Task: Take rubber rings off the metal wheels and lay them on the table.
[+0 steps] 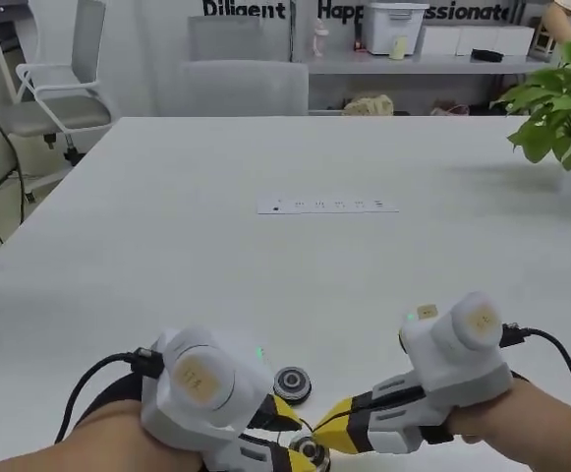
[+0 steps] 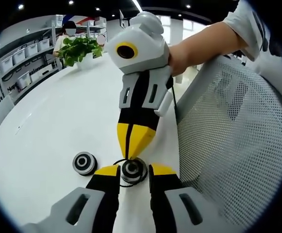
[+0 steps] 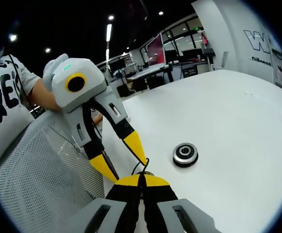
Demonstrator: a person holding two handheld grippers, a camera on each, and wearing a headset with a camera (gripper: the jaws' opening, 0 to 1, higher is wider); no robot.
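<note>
Nearest the head camera, the left gripper (image 2: 134,170) has its claw set against both sides of a metal wheel (image 1: 310,450) at the near edge of the white table (image 1: 265,275). The right gripper (image 3: 141,180), claw pressed together, pinches that wheel's thin black rubber ring (image 3: 145,164). In its own view its tips hide most of the wheel. A second wheel (image 3: 185,154) lies just beside them, ring still on. Wall lettering (image 1: 246,9) reads "Diligent", and the next word is cut off. The yellow stickers on both grippers are too blurred to read.
</note>
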